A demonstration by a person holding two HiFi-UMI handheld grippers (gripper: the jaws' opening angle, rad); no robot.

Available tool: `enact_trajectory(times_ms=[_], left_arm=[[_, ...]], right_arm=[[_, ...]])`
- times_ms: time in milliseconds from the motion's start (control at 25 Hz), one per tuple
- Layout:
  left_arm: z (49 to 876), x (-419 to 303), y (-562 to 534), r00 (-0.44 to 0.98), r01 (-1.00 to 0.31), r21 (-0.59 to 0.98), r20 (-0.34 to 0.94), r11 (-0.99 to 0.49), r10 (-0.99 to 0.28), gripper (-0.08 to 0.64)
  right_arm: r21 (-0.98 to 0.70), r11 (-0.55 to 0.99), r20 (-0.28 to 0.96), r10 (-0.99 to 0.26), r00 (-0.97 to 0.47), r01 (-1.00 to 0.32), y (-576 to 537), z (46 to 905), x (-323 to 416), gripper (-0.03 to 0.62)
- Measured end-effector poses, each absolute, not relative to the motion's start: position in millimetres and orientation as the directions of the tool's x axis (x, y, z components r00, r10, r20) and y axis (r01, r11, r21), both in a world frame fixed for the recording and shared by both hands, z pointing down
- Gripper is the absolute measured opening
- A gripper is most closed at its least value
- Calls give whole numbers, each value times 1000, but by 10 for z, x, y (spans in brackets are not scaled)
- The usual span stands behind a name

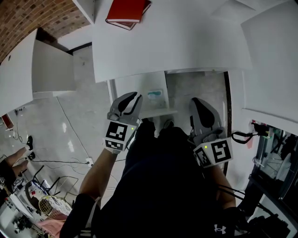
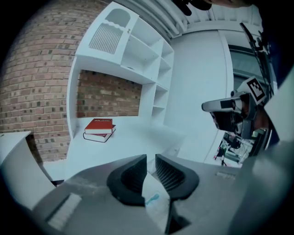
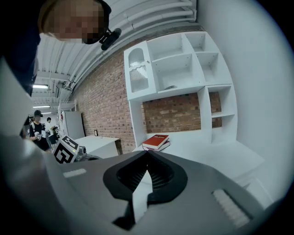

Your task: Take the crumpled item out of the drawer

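Where the head view looks steeply down past the person's dark clothing, the left gripper (image 1: 135,96) and right gripper (image 1: 195,101) are both held up just below the edge of the white desk (image 1: 186,42). Under that edge the drawer (image 1: 135,81) stands open. The crumpled item (image 1: 156,94), white with a teal mark, lies inside it, just right of the left gripper's tips. Two red books (image 1: 126,11) sit stacked on the desk.

In the left gripper view the jaws are drawn almost together with nothing pinched. A white scrap with a teal mark shows through the slot below them, probably that same item, though the view is too cramped to be sure.

In the right gripper view the jaws meet at their tips, empty, facing the books and a white shelf unit (image 3: 179,69).
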State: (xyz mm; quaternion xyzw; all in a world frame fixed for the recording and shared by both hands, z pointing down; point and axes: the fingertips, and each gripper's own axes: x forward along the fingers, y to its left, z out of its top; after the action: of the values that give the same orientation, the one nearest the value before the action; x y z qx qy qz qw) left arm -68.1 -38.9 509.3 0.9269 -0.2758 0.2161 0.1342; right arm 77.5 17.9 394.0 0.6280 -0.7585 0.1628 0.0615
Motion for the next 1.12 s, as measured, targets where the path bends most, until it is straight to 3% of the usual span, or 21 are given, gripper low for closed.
enact_trajectory(times_ms=[560,1120], left_arm=[[6380,-365,-450,660,-389,53,712,-920,-238,66],[7528,-79,-340,517,-89,50,856,-995,-3,66]], right_arm=[[-297,117,338,-915,-219,-948,-140,4447,1251,3],[-351,-22,413,-901,-134,-936,-143,4878,1787,3]])
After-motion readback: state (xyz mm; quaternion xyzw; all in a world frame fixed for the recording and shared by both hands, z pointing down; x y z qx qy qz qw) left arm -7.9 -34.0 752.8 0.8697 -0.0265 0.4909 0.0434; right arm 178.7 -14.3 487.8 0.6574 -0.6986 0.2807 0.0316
